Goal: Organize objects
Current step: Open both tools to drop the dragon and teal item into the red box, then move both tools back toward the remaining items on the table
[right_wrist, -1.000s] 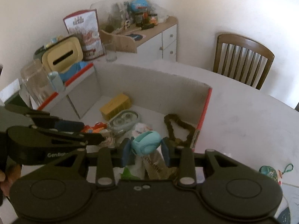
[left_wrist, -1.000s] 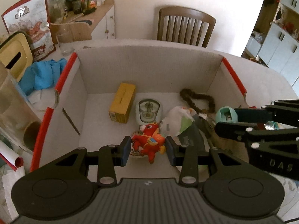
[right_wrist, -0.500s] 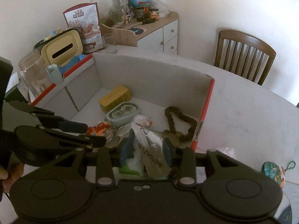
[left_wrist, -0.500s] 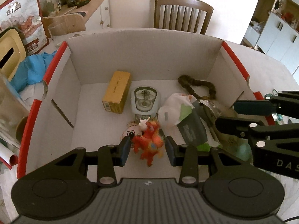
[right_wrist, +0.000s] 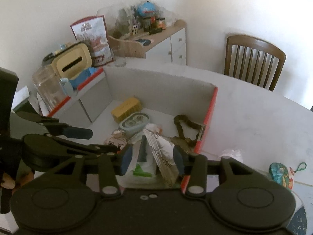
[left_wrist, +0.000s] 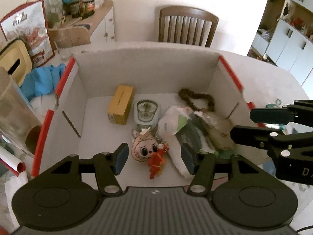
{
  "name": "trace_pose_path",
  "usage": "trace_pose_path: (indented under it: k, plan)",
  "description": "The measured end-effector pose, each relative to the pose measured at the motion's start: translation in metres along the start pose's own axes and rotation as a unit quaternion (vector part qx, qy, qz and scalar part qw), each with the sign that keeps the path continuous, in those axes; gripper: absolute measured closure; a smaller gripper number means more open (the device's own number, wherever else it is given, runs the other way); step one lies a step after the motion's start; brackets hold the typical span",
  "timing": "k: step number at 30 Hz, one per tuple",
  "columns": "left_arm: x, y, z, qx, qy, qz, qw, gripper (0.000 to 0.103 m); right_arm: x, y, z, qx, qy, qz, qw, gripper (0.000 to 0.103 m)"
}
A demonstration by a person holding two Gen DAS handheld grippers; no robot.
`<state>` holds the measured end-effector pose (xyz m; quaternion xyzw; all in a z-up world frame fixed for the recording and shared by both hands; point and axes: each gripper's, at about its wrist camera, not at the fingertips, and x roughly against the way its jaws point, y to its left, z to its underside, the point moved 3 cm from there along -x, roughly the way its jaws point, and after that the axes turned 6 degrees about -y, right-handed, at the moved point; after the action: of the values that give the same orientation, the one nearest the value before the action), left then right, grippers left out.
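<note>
One white table (right_wrist: 254, 121) bearing cardboard box (left_wrist: 148, 68); wooden chair (left_wrist: 187, 27) behind.

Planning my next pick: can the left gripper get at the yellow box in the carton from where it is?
Probably yes. The left gripper is open and empty, and the yellow box lies uncovered beyond it; only the plush toy sits between, slightly to the right.

The left tool (left_wrist: 154, 156) hangs with its jaws spread wide and nothing between them; the right tool (right_wrist: 151, 157) beside it is likewise parted and empty, both tilted downward
</note>
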<state>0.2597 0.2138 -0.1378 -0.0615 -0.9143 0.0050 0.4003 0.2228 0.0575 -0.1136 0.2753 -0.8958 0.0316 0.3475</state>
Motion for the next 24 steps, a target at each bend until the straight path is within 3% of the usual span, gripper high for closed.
trace_pose_path:
  k: [5, 7, 24]
  plan:
    - [0.024, -0.014, -0.008, -0.015, -0.025, 0.011, 0.9995, 0.044, 0.023, -0.003, -0.002, -0.011, -0.020, -0.003, 1.000, 0.052]
    - [0.033, -0.021, -0.010, -0.017, -0.036, 0.015, 0.9991, 0.036, 0.033, -0.005, -0.004, -0.018, -0.029, -0.003, 0.999, 0.050]
    - [0.085, -0.093, -0.019, -0.044, -0.091, 0.039, 0.9941, 0.023, 0.126, -0.057, 0.012, -0.080, -0.098, 0.009, 0.992, 0.026]
